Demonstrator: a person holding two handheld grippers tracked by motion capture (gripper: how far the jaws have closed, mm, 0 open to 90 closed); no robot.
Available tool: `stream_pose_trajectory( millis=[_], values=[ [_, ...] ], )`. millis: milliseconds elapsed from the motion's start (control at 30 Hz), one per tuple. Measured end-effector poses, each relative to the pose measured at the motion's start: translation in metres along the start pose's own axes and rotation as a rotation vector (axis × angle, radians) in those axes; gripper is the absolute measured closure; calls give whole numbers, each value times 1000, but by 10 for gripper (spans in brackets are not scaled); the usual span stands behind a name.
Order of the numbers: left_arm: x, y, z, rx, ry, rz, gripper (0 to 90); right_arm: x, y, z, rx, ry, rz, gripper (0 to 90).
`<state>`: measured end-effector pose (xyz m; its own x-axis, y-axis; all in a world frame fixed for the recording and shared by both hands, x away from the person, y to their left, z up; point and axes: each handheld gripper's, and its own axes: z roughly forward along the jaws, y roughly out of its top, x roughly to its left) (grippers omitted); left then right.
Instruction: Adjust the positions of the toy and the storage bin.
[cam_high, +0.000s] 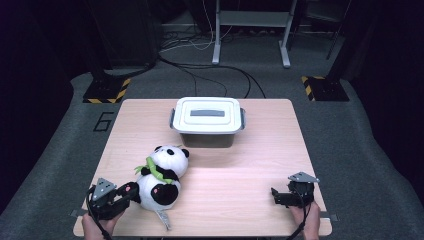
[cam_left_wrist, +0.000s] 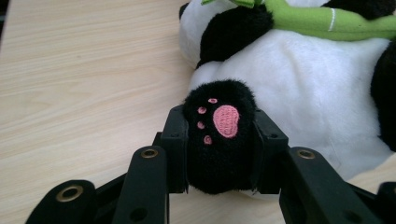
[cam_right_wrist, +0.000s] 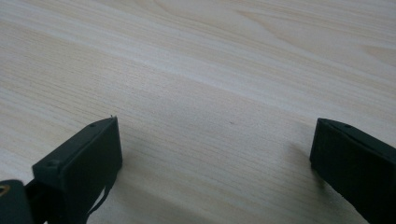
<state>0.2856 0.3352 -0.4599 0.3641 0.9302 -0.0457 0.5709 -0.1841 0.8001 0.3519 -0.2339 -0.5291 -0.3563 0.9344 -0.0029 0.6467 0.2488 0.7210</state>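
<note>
Left tongs (cam_left_wrist: 219, 154) tight around plush panda's black paw (cam_left_wrist: 222, 135)

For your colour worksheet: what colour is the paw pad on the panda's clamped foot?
Pink, on a black foot; clearest in the left gripper view.

Grey carpet floor (cam_high: 360, 150), cables (cam_high: 210, 65), dark room

Your pale wooden counter (cam_high: 250, 165) sits brightly lit from above while the surrounding room falls dark. The high view looks soft and grainy. In the right gripper view, soft shadows spread under the near, blurred jaws.
</note>
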Motion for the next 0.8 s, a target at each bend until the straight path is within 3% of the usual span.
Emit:
stream_pose_trajectory(
  millis=[33, 167, 800],
  values=[
    [3, 0, 1, -4, 30, -5, 641, 0, 0, 0, 0, 0, 0, 13],
    [8, 2, 2, -9, 79, -4, 641, 0, 0, 0, 0, 0, 0, 13],
    [36, 20, 18, -11, 243, -35, 642, 0, 0, 0, 0, 0, 1, 13]
  ],
)
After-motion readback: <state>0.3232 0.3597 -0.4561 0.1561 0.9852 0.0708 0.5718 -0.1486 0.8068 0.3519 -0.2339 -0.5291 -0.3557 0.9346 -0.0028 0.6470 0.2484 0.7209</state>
